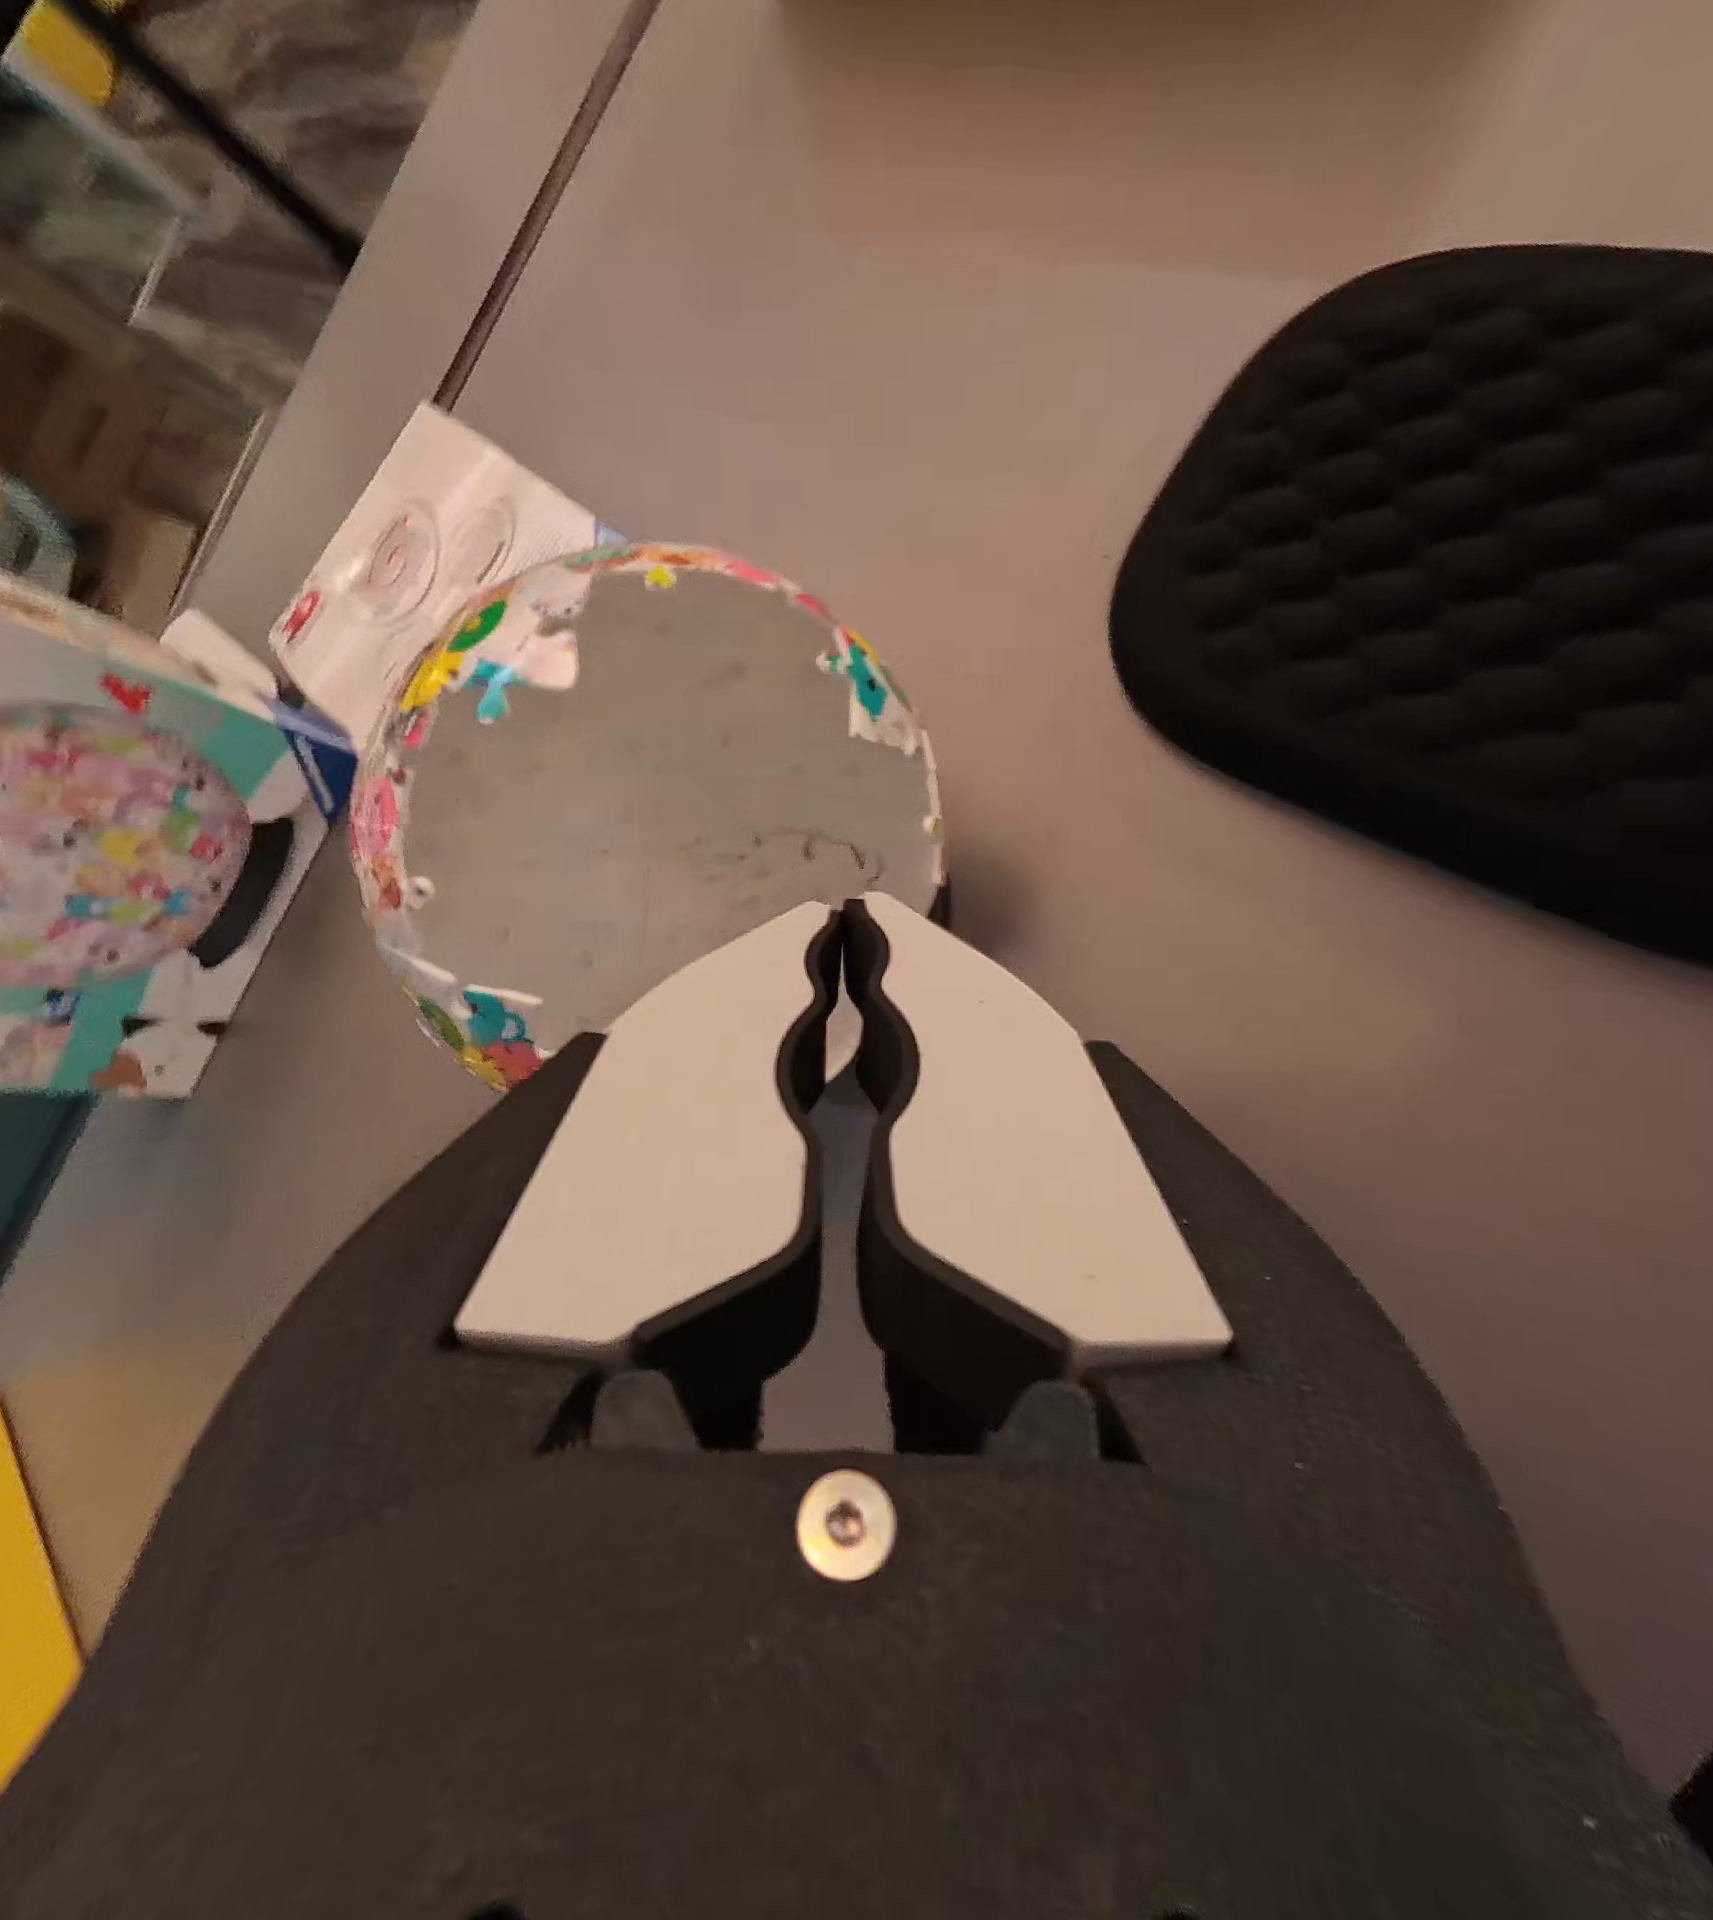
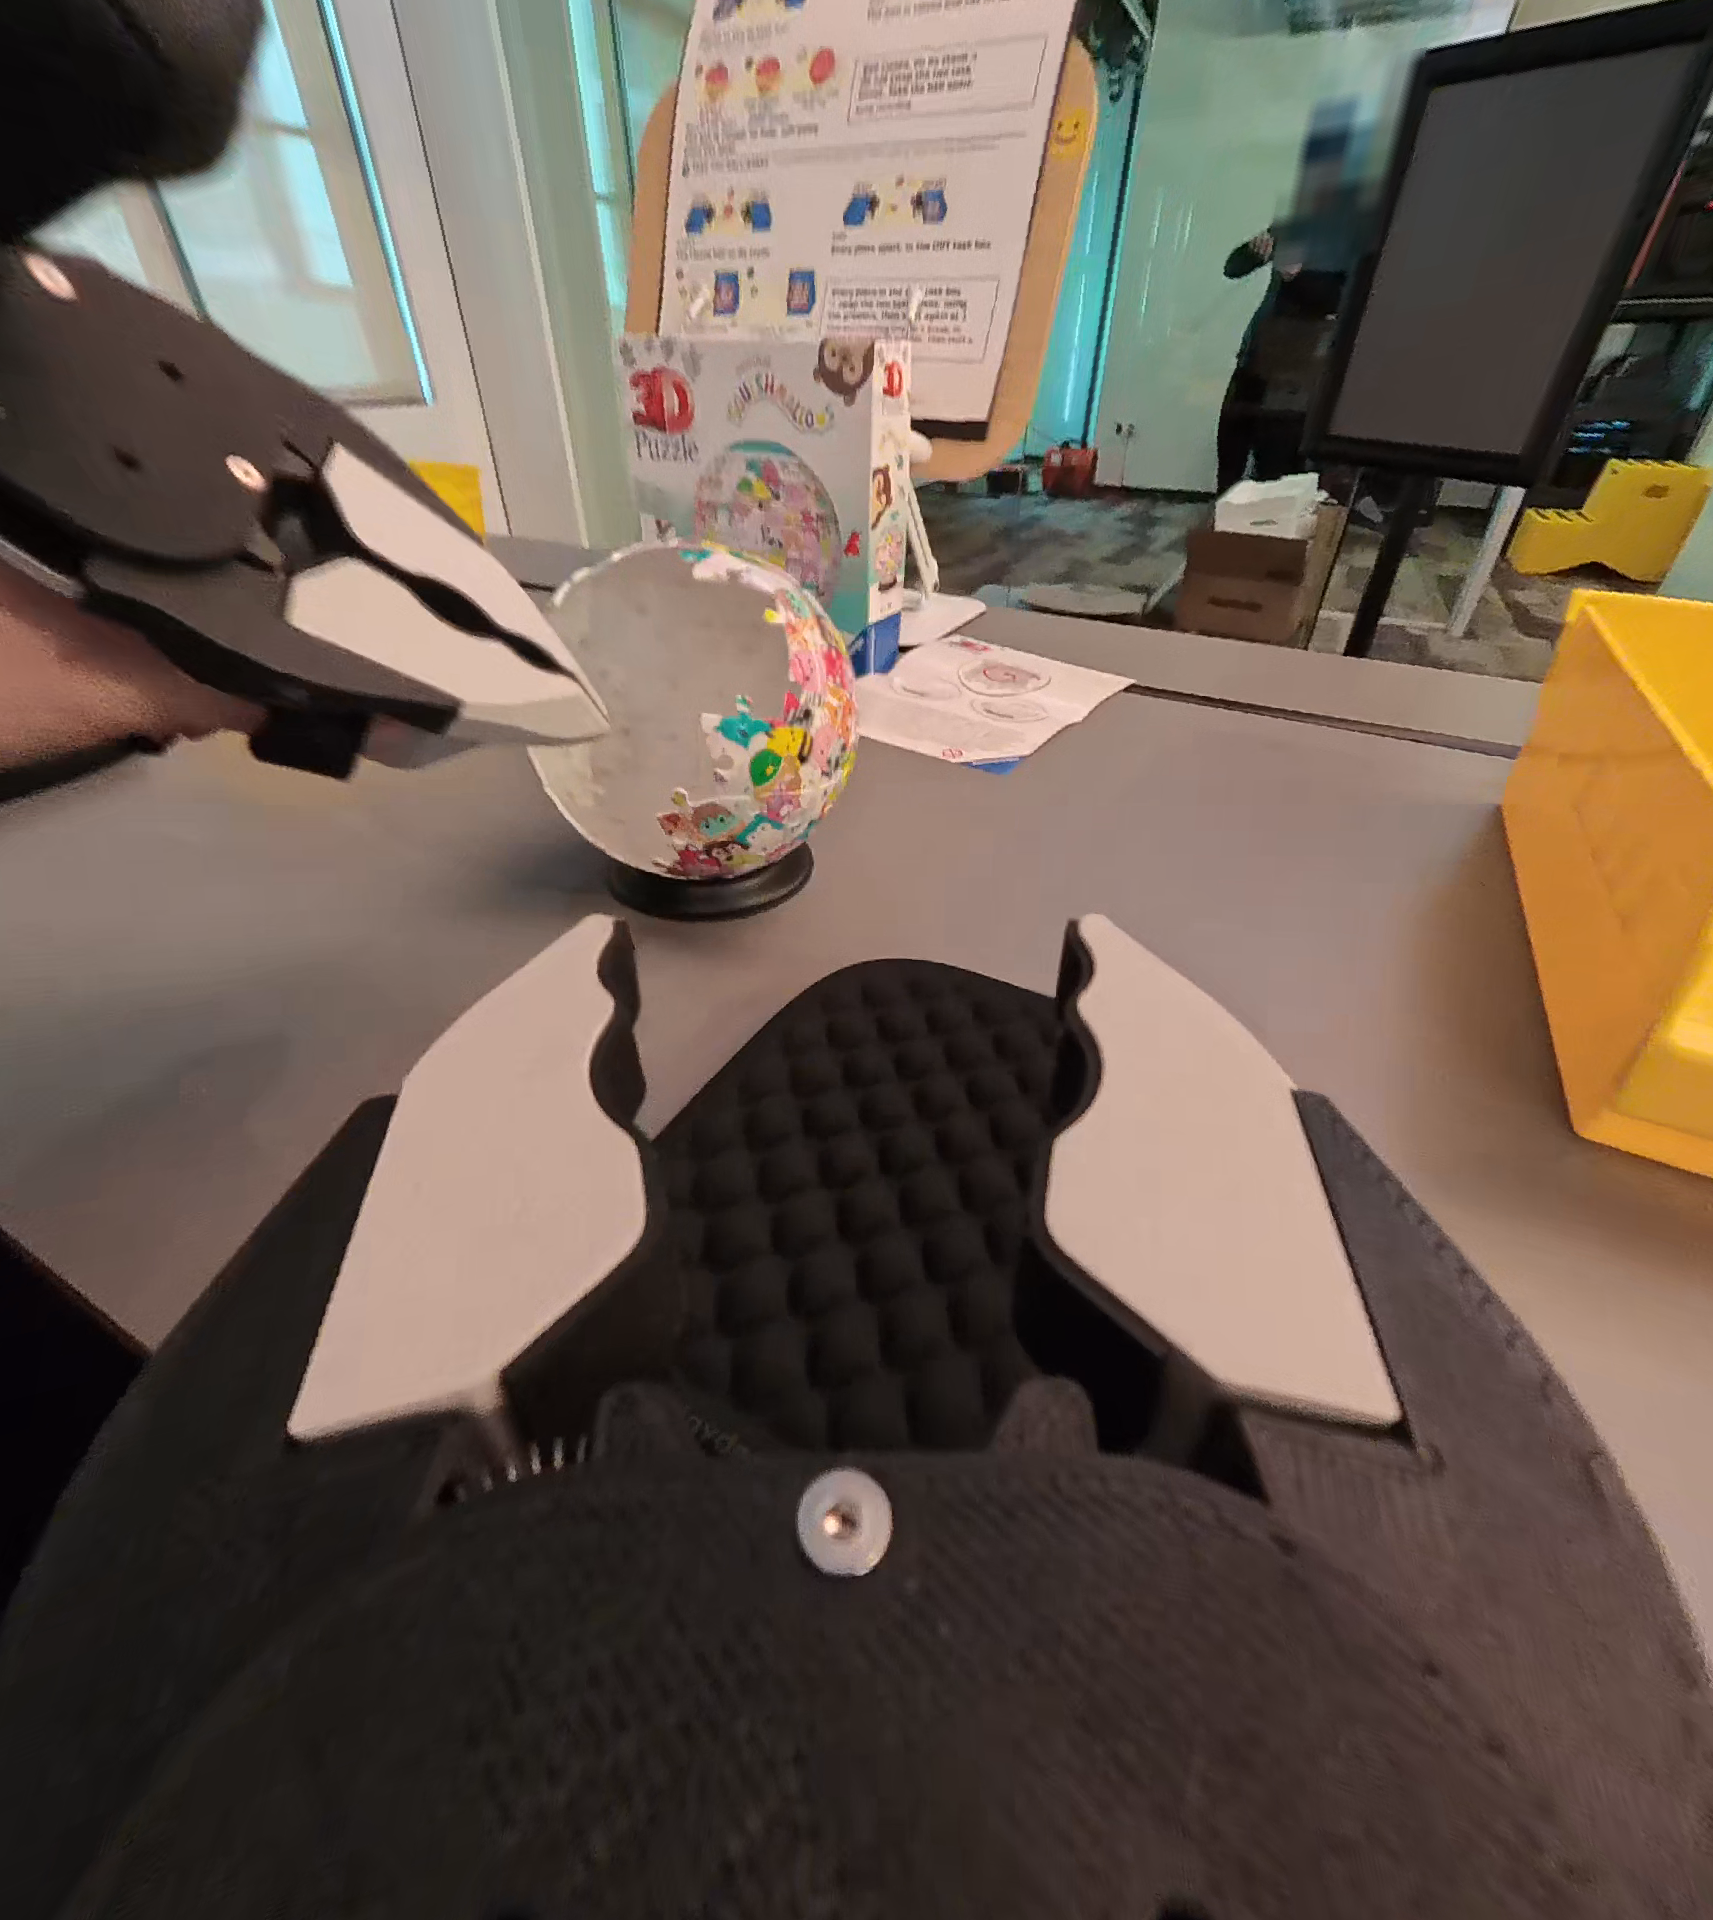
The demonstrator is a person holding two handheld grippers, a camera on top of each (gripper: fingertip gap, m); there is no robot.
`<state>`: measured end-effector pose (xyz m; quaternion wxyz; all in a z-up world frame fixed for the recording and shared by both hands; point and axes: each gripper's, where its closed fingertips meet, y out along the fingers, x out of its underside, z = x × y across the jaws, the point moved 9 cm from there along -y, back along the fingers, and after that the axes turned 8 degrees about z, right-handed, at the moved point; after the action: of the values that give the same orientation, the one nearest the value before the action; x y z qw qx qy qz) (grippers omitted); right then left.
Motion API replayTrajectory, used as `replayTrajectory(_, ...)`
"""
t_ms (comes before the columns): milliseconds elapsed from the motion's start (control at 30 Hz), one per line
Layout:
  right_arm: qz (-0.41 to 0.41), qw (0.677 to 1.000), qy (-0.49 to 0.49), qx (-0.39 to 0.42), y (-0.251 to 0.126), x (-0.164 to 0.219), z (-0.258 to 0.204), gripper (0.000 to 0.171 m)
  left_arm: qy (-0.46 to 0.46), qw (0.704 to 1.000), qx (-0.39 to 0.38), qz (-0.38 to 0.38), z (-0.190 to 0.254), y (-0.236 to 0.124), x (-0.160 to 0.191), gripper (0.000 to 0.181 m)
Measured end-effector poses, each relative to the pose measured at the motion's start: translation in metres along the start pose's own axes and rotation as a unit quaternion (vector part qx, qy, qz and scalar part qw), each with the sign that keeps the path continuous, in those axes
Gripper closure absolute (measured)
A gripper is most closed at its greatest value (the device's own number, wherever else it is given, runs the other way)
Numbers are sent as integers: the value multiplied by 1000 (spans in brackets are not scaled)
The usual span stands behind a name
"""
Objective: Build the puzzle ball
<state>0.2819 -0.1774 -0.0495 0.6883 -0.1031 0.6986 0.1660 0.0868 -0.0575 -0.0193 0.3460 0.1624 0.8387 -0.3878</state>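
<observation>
We see the half-built ball [image 2: 717, 717] on its black stand [image 2: 710, 883] on the grey table [image 2: 1195, 883], just ahead of the box [image 2: 758, 457] and leaflet [image 2: 997, 696]. It is a round shell with no long axis; its open grey hollow faces our left gripper [image 1: 847, 914], and the printed side faces the box. That gripper's fingers are pressed together at the rim of the hollow; we cannot tell whether they pinch a piece. Our right gripper [image 2: 847, 940] is spread wide and empty above the black mat [image 2: 862, 1143]. A yellow bin [image 2: 1683, 894] stands at the right.
</observation>
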Motion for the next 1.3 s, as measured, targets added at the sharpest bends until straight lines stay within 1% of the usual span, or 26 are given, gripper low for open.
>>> replayTrajectory(67, 11, 1000, 5, -5, -5, 0, 4, 93, -40, 999, -34, -3, -1, 7, 3, 181)
replayTrajectory(167, 6, 1000, -3, 3, -12, 2, 10, 93, -117, 992, -38, -15, 0, 15, 4, 181)
replayTrajectory(267, 24, 1000, 8, -6, -18, 0, 13, 93, -116, 988, -95, -22, -3, 23, 3, 181)
replayTrajectory(300, 37, 999, 15, -10, -20, -2, 13, 94, -119, 988, -99, -29, -3, 25, 2, 181)
replayTrajectory(467, 70, 996, 26, -45, -24, -11, 8, 95, -148, 985, -59, -67, -9, 32, -6, 181)
replayTrajectory(667, 85, 994, 19, -64, -27, -18, 2, 97, -137, 982, -42, -124, -14, 38, -7, 181)
replayTrajectory(733, 85, 994, 18, -65, -26, -19, 1, 97, -142, 981, -36, -128, -14, 41, -6, 181)
replayTrajectory(833, 78, 994, 13, -70, -24, -17, 0, 98, -158, 980, -26, -115, -14, 39, -7, 181)
replayTrajectory(900, 66, 995, 10, -72, -22, -15, -1, 98, -156, 982, -29, -99, -13, 32, -9, 181)
replayTrajectory(967, 57, 995, 8, -76, -19, -13, -2, 98, -165, 984, -6, -65, -9, 19, -17, 181)
replayTrajectory(1033, 51, 996, 11, -77, -15, -11, -3, 98, -175, 984, 27, -19, -3, -1, -26, 181)
replayTrajectory(1100, 39, 996, 25, -72, -11, -9, -3, 98, -168, 985, 26, 20, -7, -29, -29, 181)
replayTrajectory(1133, 29, 996, 41, -69, -9, -10, -3, 98, -173, 984, 22, 42, -13, -44, -27, 181)
replayTrajectory(1200, 13, 994, 89, -67, -5, -12, -1, 98, -216, 973, 36, 74, -30, -69, -15, 181)
replayTrajectory(1233, 2, 990, 127, -66, -2, -14, 0, 99, -248, 963, 57, 82, -41, -79, -5, 178)
replayTrajectory(1300, -2, 975, 202, -95, 12, -23, 2, 99, -307, 942, 88, 101, -68, -89, 18, 172)
